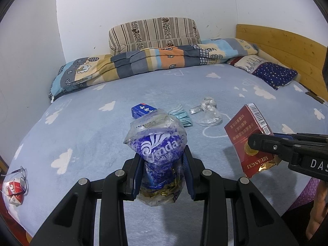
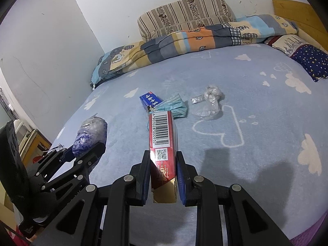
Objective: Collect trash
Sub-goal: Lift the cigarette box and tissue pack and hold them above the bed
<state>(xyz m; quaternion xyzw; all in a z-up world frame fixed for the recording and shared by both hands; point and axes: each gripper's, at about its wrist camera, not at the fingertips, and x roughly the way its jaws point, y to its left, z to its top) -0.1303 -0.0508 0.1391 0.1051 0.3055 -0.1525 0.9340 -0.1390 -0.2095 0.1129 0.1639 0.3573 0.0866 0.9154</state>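
My left gripper (image 1: 163,153) is shut on a crumpled blue-printed plastic bag (image 1: 156,143) with gold foil inside, held above the bed; the same bag (image 2: 90,135) and gripper (image 2: 86,151) show at the left of the right wrist view. My right gripper (image 2: 162,155) is shut on a red cigarette pack (image 2: 163,141) with a barcode, held upright; that pack (image 1: 249,135) appears at the right of the left wrist view. On the blue cloud-print sheet (image 1: 82,127) lie a small blue box (image 1: 142,109), a light blue face mask (image 1: 181,115) and crumpled clear plastic wrap (image 1: 208,112).
A folded patchwork quilt (image 1: 143,65), a striped cushion (image 1: 153,34) and a star-print pillow (image 1: 274,74) lie along the back by the wooden headboard (image 1: 287,49). Glasses (image 1: 20,176) and a crushed red-and-white pack (image 1: 14,192) sit at the bed's near left corner.
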